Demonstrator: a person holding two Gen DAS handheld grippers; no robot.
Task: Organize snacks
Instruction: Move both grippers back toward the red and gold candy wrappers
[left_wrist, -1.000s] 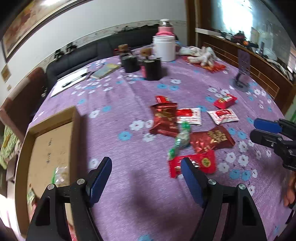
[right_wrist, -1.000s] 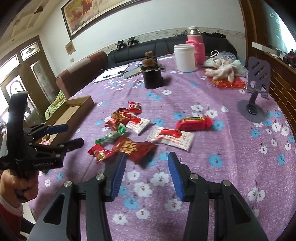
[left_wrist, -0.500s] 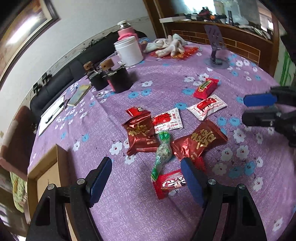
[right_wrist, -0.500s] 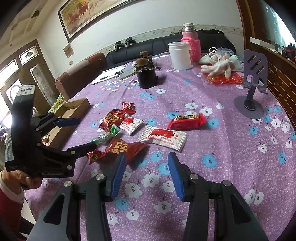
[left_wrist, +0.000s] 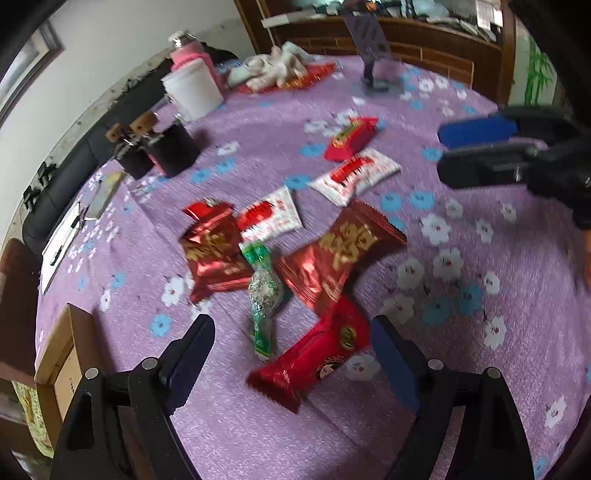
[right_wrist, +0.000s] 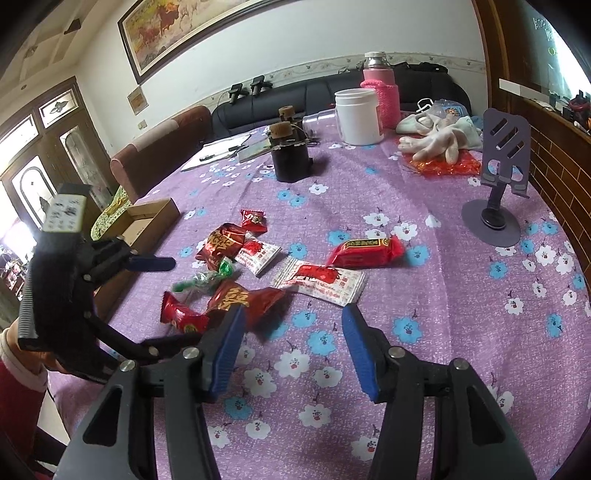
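Jaws, left wrist view: left gripper (left_wrist: 291, 347) spread wide and just opened further, straddling a glossy red snack bar (left_wrist: 314, 354) without touching it; green twist-wrapped candy (left_wrist: 263, 291) beside; foil packets (left_wrist: 340, 254) blurred; cardboard box (left_wrist: 61, 365) cut off at frame edge
Jaws, right wrist view: right gripper (right_wrist: 291, 343) half apart, just widened, empty above the purple floral table (right_wrist: 461, 314); white sachet (right_wrist: 319, 280) ahead; phone stand (right_wrist: 498, 192) beyond

White tub (right_wrist: 359, 116) beside pink-sleeved flask (right_wrist: 380, 90); purple phone stand (right_wrist: 498, 192) (empty); gloves (right_wrist: 439, 138) nearby.
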